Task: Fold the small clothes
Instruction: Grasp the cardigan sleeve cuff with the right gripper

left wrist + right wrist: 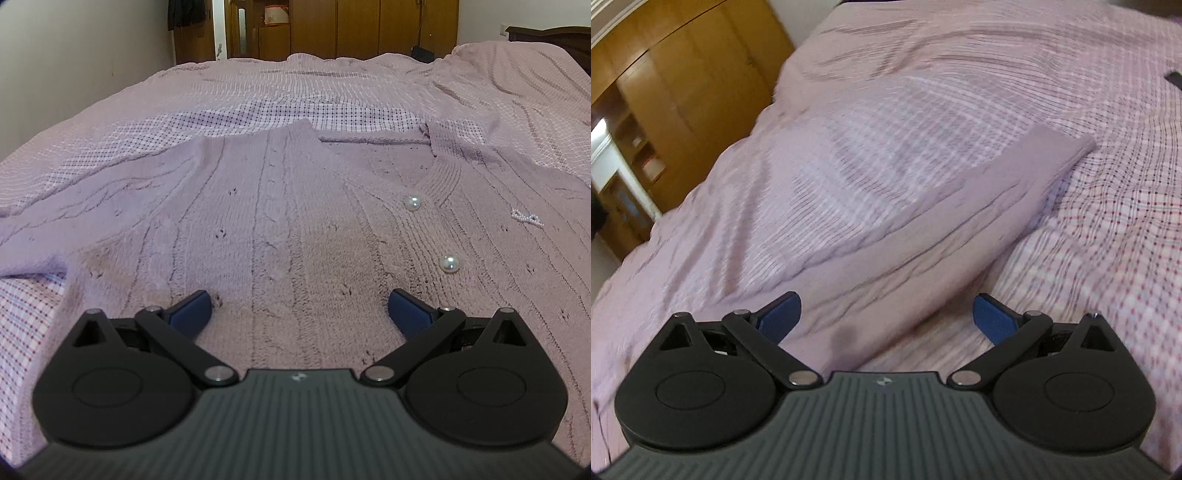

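Both grippers hover spread wide, grasping nothing: the left gripper [299, 306] over the lilac cardigan [280, 221], the right gripper [886, 310] above its sleeve [960, 221].

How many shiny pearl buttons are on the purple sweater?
2. One pearl button sits just below the V of the neckline on the cardigan; the other is lower on the same strip, nearer the left gripper. More may be hidden behind it.
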Demonstrator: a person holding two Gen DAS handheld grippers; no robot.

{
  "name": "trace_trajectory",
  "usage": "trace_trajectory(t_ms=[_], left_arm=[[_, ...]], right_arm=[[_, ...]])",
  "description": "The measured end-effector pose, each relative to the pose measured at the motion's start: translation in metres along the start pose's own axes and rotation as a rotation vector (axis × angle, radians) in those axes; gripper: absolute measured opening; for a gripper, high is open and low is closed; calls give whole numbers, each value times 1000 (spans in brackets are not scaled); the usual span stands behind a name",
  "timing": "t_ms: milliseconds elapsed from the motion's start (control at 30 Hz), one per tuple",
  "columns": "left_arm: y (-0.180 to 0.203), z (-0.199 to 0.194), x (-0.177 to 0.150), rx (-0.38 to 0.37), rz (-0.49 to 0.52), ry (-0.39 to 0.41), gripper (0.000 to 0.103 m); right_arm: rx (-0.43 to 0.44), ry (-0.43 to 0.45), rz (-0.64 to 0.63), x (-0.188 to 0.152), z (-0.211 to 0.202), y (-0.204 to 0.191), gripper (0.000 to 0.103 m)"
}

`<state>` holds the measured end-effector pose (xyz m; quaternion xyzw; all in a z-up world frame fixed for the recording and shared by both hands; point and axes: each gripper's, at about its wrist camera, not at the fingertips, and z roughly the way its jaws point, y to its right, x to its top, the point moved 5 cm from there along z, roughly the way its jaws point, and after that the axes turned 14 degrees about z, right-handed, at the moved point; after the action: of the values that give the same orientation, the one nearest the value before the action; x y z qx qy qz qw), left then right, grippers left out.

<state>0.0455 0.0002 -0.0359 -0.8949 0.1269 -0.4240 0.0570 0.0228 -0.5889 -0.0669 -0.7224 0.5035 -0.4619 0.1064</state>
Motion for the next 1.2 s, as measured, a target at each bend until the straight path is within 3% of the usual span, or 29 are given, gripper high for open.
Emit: trace_trajectory(t_ms=[100, 133, 200, 233, 267, 400, 633, 900, 1033, 1200], left_arm=[[1, 0, 0, 3, 2, 2, 103], [1, 0, 0, 4, 2, 2, 103], [1, 0, 0, 5, 3, 3, 103], [1, -1, 0, 7, 5, 4, 103], [1, -1, 1, 9, 7, 5, 103], [-1, -4, 2, 5, -2, 12, 103], [-3, -10, 6, -13, -4, 3, 103], [-8, -22, 10, -105, -16, -4, 103], [-12, -35, 16, -155, -28, 31, 103], [-22, -45, 20, -139, -3, 62, 103]], right_arm=[[-8, 30, 29, 8, 5, 4, 85], [-11, 33, 34, 9, 5, 4, 74], [-15, 23, 45, 9, 6, 6, 48], [-18, 19, 52, 10, 6, 8, 25], [-17, 19, 55, 11, 5, 8, 11], [33, 62, 1, 14, -14, -6, 6], [199, 89, -88, 8, -72, -59, 6], [345, 83, -183, -32, -126, -132, 6], [405, 76, -207, -57, -149, -167, 6], [469, 56, -241, -91, -172, -212, 6]])
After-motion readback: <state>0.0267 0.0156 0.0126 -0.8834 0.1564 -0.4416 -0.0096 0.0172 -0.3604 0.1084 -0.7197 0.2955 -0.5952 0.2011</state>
